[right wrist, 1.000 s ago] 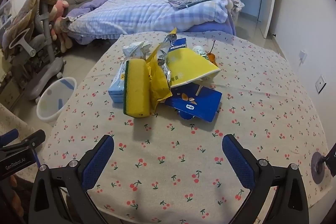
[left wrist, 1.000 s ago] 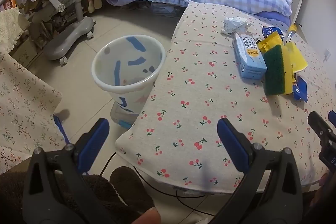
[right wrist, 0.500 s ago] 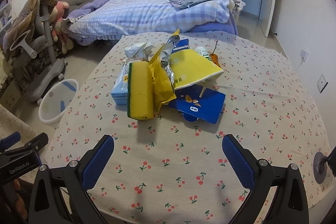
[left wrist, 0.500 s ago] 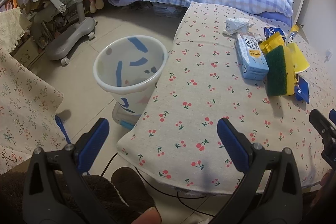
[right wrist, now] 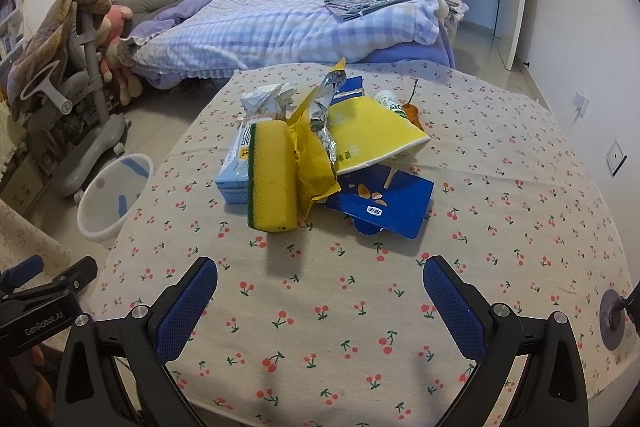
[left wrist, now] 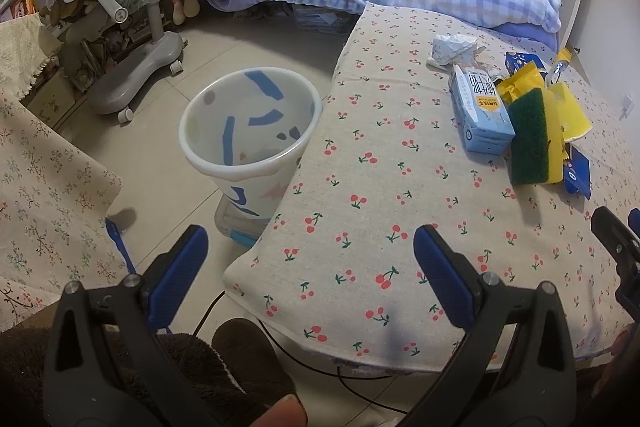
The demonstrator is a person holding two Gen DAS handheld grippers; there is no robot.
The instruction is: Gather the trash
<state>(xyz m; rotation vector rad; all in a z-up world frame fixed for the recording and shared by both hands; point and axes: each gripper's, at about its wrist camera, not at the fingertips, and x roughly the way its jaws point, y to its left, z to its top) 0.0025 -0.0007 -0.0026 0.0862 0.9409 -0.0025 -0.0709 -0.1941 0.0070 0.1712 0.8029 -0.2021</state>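
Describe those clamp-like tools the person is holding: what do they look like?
Each handheld gripper, left and right, has a matte black plastic frame with triangular cut-outs and silver screws. Its two fingers carry royal-blue pads with a fine grid texture. White "GenRobot.AI" lettering marks the left gripper's body.

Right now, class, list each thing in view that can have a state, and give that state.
Left gripper: open, empty.
Right gripper: open, empty.
Bin: upright on the floor, open-topped.
Yellow paper cup: tipped on its side.
Sponge: leaning on the pile.
Tissue pack: lying flat.
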